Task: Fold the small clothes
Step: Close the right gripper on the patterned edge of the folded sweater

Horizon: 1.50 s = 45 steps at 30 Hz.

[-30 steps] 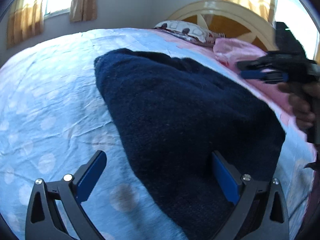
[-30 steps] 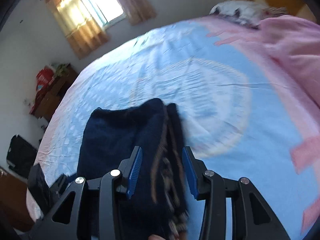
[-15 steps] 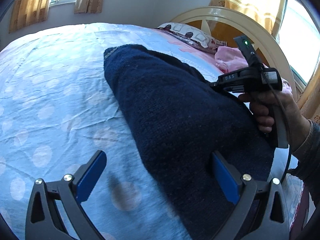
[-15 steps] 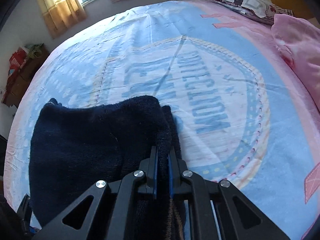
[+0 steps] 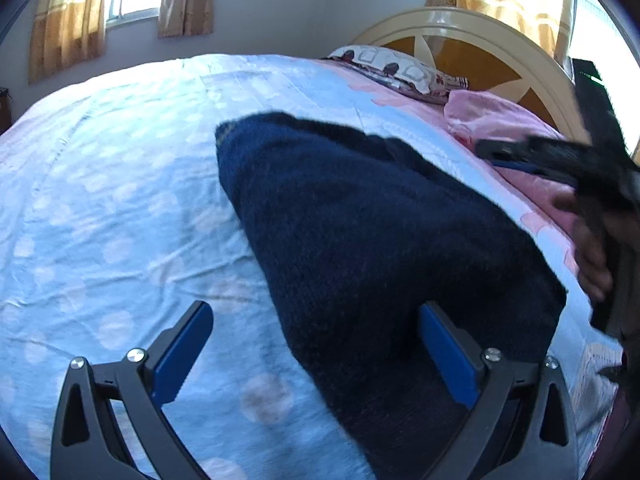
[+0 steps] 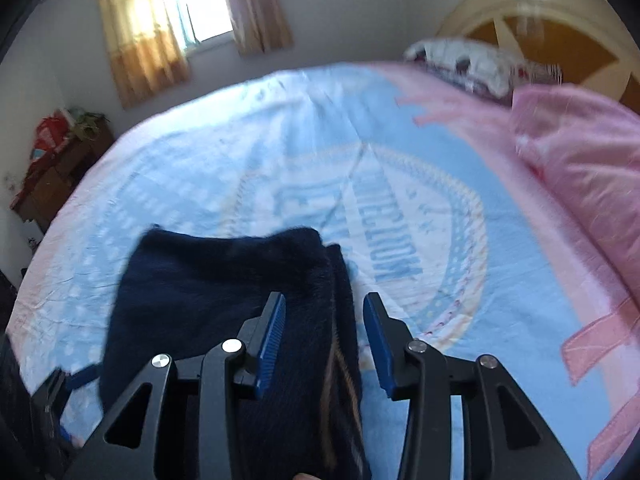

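Note:
A dark navy knitted garment lies folded on the light blue bedspread. My left gripper is open and empty, its right finger over the garment's near edge, its left finger over bare bedspread. In the right wrist view the garment shows a brown-striped inner edge. My right gripper is open, its jaws standing apart over that folded edge, gripping nothing. The right gripper also shows at the right of the left wrist view, raised above the bed.
A pink blanket and a patterned pillow lie by the cream headboard. A wooden cabinet with red items stands by the far wall. Curtained windows are behind the bed.
My right gripper, shut on the garment's folded edge half a second ago, has opened and lifted away from it. My left gripper has stayed open and has drawn back slightly.

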Motion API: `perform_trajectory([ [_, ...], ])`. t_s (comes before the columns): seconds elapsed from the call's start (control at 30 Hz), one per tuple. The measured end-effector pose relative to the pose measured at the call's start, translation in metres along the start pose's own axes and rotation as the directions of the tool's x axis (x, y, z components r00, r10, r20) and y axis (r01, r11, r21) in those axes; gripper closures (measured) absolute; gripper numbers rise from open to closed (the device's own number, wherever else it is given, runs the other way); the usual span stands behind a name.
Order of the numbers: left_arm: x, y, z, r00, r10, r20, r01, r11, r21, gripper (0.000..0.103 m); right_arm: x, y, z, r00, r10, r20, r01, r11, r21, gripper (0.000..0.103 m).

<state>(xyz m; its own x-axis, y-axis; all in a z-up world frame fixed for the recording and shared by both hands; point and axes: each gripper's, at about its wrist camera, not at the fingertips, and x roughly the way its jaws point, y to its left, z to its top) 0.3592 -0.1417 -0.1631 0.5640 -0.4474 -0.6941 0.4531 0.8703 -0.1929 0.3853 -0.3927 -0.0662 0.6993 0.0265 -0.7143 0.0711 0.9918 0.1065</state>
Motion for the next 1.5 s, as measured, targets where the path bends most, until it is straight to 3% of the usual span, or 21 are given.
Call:
perform_trajectory([
  [0.2, -0.001, 0.006, 0.019, 0.999, 0.045, 0.022, -0.045, 0.999, 0.003, 0.0, -0.035, 0.024, -0.026, 0.996, 0.064, 0.056, -0.059, 0.995, -0.085, 0.061],
  [0.47, 0.012, 0.001, 0.032, 0.995, 0.096, 0.011, -0.097, 0.995, 0.038, 0.0, -0.025, 0.049, -0.056, 0.994, 0.111, 0.001, -0.109, 0.978, -0.178, 0.061],
  [0.63, 0.022, -0.001, 0.034, 0.995, 0.098, -0.004, -0.097, 0.994, 0.048, 0.0, 0.004, 0.041, -0.074, 0.994, 0.057, -0.091, -0.072, 0.981, -0.18, 0.061],
  [0.87, 0.035, 0.007, 0.031, 0.999, 0.052, -0.015, -0.052, 0.999, 0.003, 0.0, 0.015, 0.042, -0.085, 0.998, 0.034, -0.057, -0.046, 0.974, -0.22, 0.061],
  [0.93, 0.033, 0.01, 0.031, 0.999, 0.041, -0.028, -0.042, 0.999, -0.027, 0.0, 0.014, 0.043, -0.082, 0.997, 0.04, -0.068, -0.055, 0.972, -0.227, 0.061],
  [1.03, 0.027, 0.008, 0.03, 0.999, 0.042, -0.034, -0.043, 0.999, -0.019, 0.0, 0.003, 0.028, -0.068, 0.988, 0.129, -0.084, -0.141, 0.979, -0.15, 0.055],
  [1.1, 0.021, 0.005, 0.03, 0.998, 0.053, -0.038, -0.054, 0.999, -0.001, 0.0, -0.01, 0.014, -0.055, 0.986, 0.161, -0.036, -0.164, 0.98, -0.114, 0.043],
  [1.23, 0.006, 0.005, 0.028, 0.999, -0.007, -0.045, 0.007, 1.0, -0.021, 0.0, -0.016, -0.019, -0.025, 0.985, 0.171, 0.019, -0.17, 0.984, -0.044, 0.042],
  [1.33, 0.005, 0.009, 0.021, 0.996, -0.062, -0.061, 0.058, 0.996, -0.065, 0.0, 0.008, -0.037, -0.011, 0.979, 0.199, -0.048, -0.199, 0.98, 0.006, 0.041],
  [1.5, 0.02, 0.014, 0.009, 0.991, -0.09, -0.098, 0.079, 0.99, -0.113, 0.0, 0.055, -0.053, -0.009, 0.958, 0.253, -0.136, -0.246, 0.967, 0.069, 0.041],
])
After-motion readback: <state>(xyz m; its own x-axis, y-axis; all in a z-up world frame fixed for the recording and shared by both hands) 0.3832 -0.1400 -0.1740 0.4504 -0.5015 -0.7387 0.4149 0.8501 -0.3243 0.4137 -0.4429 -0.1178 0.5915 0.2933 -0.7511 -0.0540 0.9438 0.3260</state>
